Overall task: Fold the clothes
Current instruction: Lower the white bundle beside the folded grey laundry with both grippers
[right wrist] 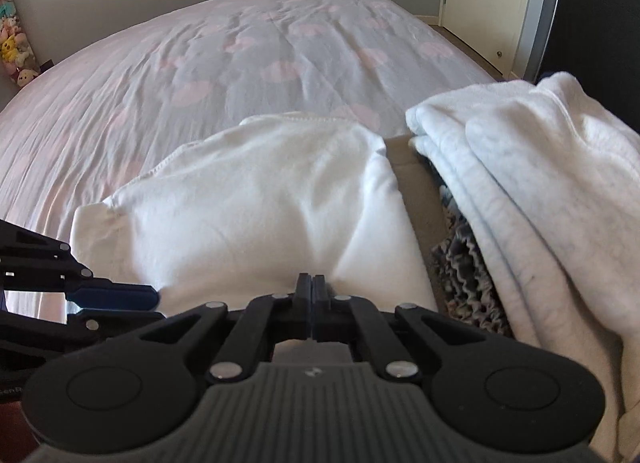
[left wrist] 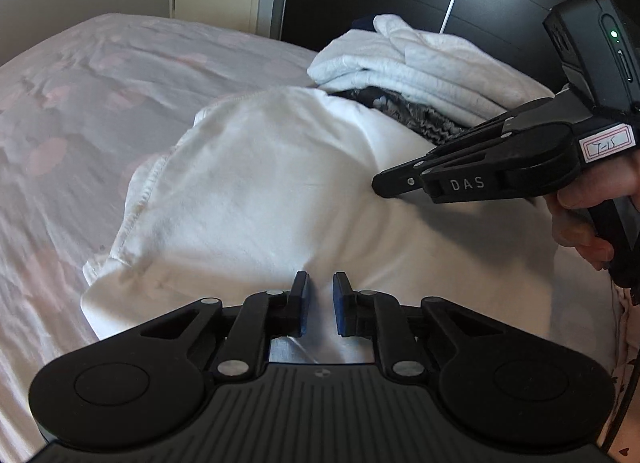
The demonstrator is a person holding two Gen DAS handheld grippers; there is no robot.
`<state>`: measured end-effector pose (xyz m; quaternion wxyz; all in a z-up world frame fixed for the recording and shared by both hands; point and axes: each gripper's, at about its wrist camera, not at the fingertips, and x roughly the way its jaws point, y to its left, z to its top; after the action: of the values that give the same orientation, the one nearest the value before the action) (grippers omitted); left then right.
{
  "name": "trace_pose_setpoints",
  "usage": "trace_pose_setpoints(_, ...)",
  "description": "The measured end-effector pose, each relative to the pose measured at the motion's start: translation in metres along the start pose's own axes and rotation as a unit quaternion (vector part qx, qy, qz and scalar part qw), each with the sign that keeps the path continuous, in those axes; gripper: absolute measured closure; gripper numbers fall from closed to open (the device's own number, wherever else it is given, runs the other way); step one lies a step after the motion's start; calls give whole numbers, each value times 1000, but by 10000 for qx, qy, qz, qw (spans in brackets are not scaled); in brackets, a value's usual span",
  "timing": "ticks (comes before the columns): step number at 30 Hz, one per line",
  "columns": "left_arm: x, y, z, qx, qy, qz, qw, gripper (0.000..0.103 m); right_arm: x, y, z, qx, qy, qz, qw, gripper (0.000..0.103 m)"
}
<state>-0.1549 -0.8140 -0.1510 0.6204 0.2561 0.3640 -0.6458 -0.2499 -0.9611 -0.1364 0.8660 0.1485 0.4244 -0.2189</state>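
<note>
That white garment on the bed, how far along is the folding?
Done: a pile of folded clothes sits beside it. In hand: the white garment, already doubled over; the right gripper is shut at its near edge, the left gripper open over it. Left: final folds, stacking.

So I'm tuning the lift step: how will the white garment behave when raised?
The white garment will probably drape limply: it already puckers at the right gripper. Likely light, thin fabric. Its folded layers may slip open, since the left gripper is open.
</note>
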Motion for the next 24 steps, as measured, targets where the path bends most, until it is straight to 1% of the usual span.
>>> trace_pose_setpoints(4, 2, 1, 2, -95, 121, 2, 9999, 92, 7, -4, -7, 76, -44, 82, 9999, 103)
trace_pose_setpoints(8, -19, -9, 4, 105, 79, 119, 9998, 92, -8, -5, -2, 144, 1, 76, 9999, 103)
trace_pose_setpoints(9, -25, -12, 3, 165, 13, 73, 9998, 92, -17, -6, -5, 129, -43, 13, 9999, 103)
trace_pose_setpoints(11, -36, -22, -2, 328, -91, -35, 9994, 92, -32, -11, -16, 117, -124, -73, 9998, 100)
trace_pose_setpoints(13, -45, -35, -7, 535, -157, -148, 9983, 92, -42, -18, -31, 201, -156, -136, 9996, 100)
trace_pose_setpoints(15, -42, -50, -14, 856, 53, -121, 9962, 92, -48, -26, -45, 345, -179, -146, 9991, 101)
trace_pose_setpoints(17, -32, -56, -21, 997, 307, 49, 9945, 92, -51, -33, -58, 513, -183, -114, 9985, 103)
trace_pose_setpoints(19, -26, -52, -27, 894, 435, 68, 9950, 93, -49, -37, -66, 609, -207, -63, 9979, 103)
trace_pose_setpoints(21, -22, -43, -34, 750, 655, 55, 9950, 93, -47, -37, -68, 571, -201, -85, 9981, 103)
trace_pose_setpoints(24, -27, -38, -41, 680, 689, 64, 9953, 95, -48, -37, -69, 587, -183, -103, 9981, 103)
